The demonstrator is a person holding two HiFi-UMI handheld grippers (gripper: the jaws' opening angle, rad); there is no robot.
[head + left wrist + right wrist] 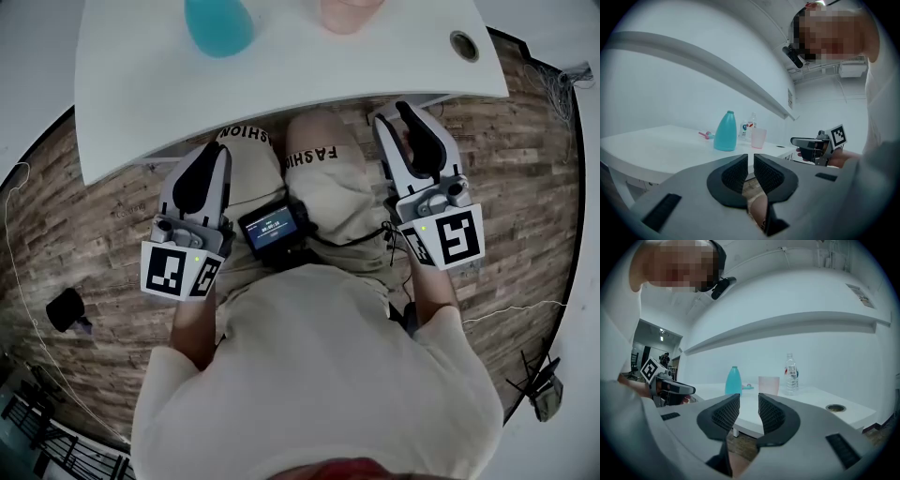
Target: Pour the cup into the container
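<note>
A pale pink cup [349,14] stands at the far side of the white table [309,70], with a teal bottle-shaped container [218,23] to its left. Both show again ahead of the jaws: cup [758,138] and teal container [725,132] in the left gripper view, cup [768,385] and container [733,380] in the right one. My left gripper [217,150] and right gripper [398,111] hover over the person's lap, short of the table's near edge. Both hold nothing, and their jaws stand close together with only a narrow slit.
A clear water bottle [790,374] stands behind the cup. A round cable hole [463,44] sits near the table's right corner. A small pink item [705,135] lies left of the teal container. A small screen [272,228] rests on the person's lap; wood floor lies below.
</note>
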